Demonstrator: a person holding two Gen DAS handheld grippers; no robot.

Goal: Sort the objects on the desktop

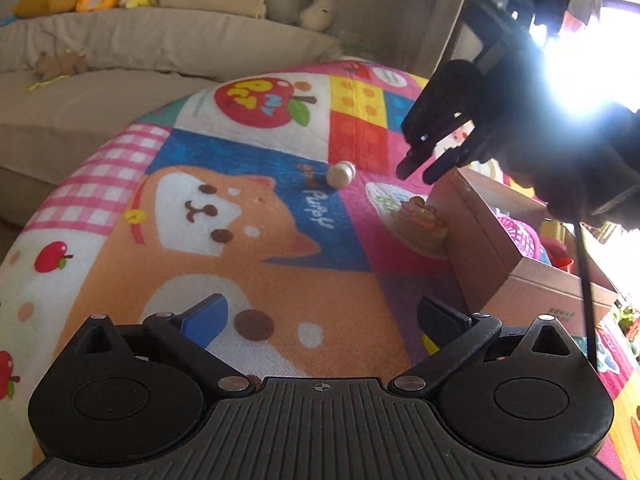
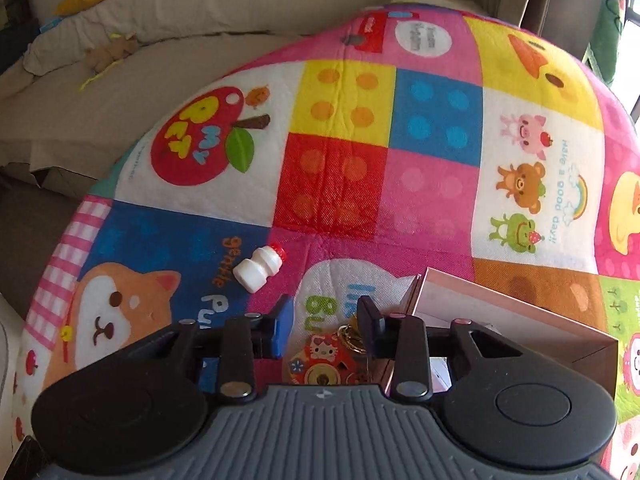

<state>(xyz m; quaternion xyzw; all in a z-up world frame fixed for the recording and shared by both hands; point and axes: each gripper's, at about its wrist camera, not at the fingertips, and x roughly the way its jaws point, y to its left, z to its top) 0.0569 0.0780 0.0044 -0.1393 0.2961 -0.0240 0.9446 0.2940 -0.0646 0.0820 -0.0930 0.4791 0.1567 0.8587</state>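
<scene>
Your right gripper (image 2: 326,330) is clenched, nothing gripped, above a charm (image 2: 320,364); left gripper (image 1: 320,316) released. Box (image 1: 516,240) holds a pink basket (image 1: 520,236). Bottle (image 2: 260,266) lies flat, cap toward upper right.

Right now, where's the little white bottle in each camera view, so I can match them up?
Left wrist: the bottle lies on its side near the middle, seen end-on, on the blanket's blue patch, left of the right tongs.
Right wrist: the bottle lies left of centre, red cap up and to the right, just beyond the tongs' left finger.
Shared landmark: the red apple print.
</scene>
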